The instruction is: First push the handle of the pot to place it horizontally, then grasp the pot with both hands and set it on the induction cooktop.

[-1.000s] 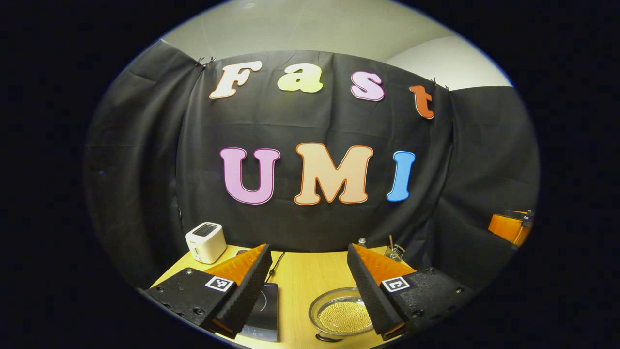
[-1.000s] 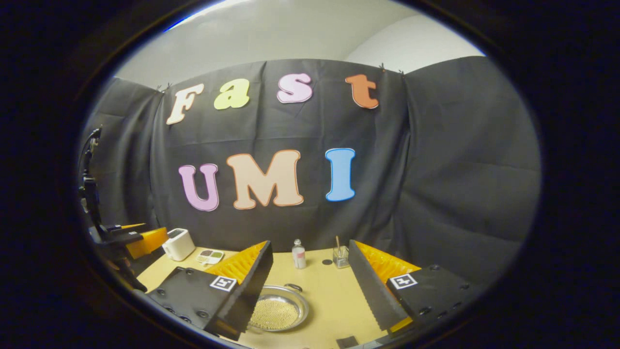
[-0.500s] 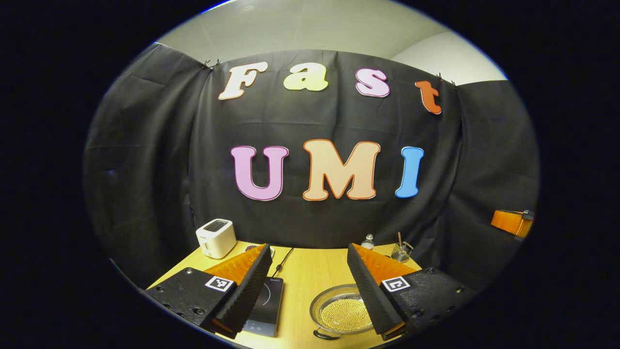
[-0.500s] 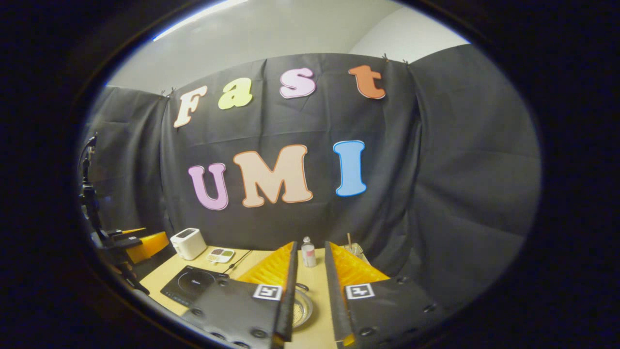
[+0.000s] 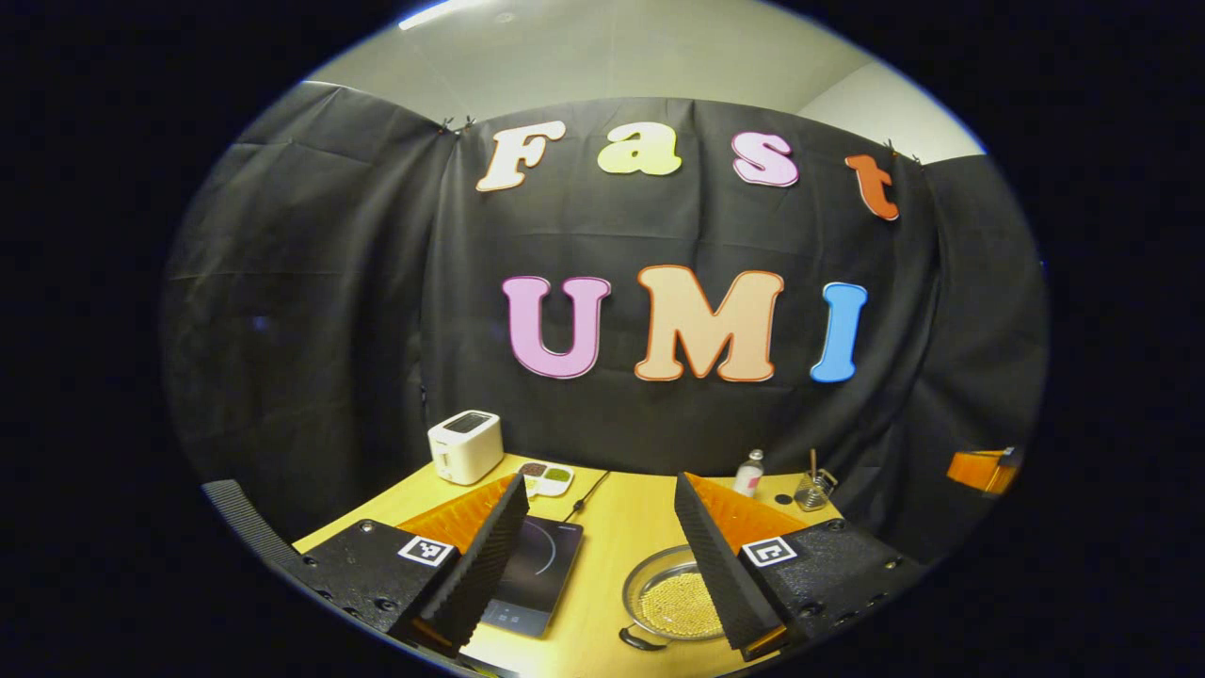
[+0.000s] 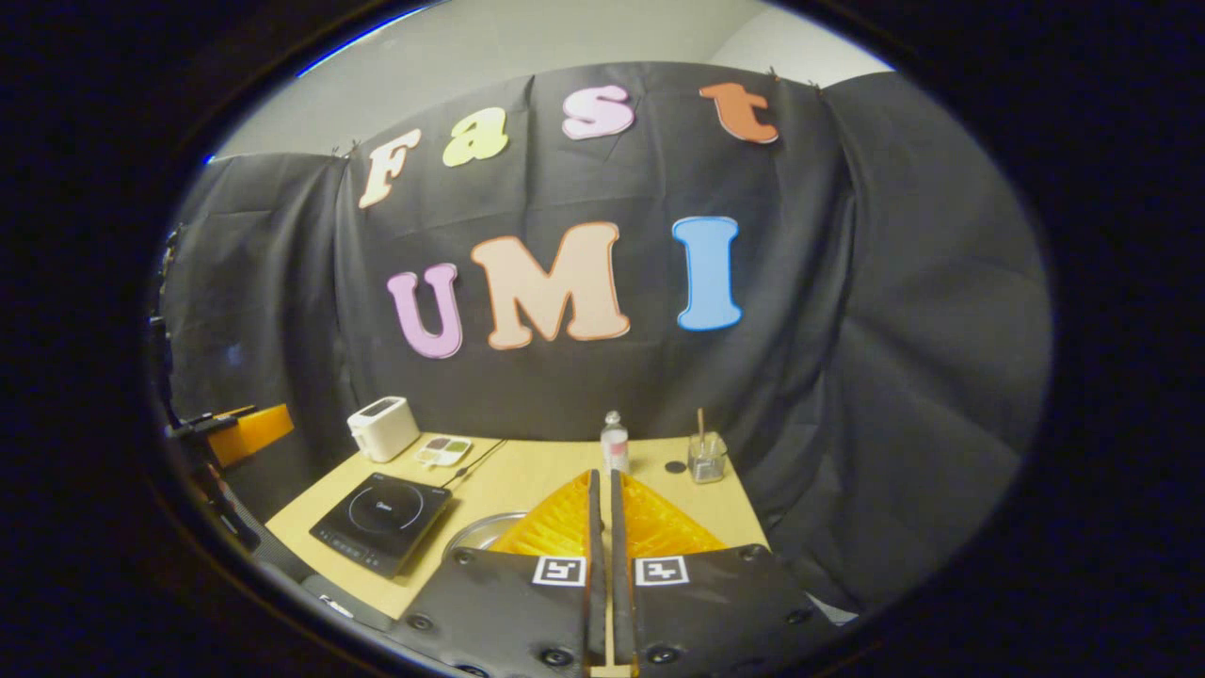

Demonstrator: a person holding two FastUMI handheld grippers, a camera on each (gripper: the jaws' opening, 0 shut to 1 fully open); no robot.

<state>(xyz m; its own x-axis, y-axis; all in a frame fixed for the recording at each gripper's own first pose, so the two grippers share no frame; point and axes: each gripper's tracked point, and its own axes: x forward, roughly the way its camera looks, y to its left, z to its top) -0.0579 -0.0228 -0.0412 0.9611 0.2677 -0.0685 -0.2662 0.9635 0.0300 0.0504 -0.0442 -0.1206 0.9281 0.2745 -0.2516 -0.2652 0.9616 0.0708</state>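
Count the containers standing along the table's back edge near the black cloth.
2: a small bottle and, to its right, a glass jar holding a stick. Others may be hidden behind the claws.

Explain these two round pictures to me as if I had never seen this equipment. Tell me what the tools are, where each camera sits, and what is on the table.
A person holds a two-finger gripper in each hand, and each carries a fisheye camera looking forward along its own fingers. In the left gripper view, the left gripper is open and holds nothing. In the right gripper view, the right gripper has its fingers nearly together, with nothing between them. On the wooden table lie a black induction cooktop, a metal pot of small beads with a dark handle, a white toaster, a small divided dish, a bottle and a glass jar.
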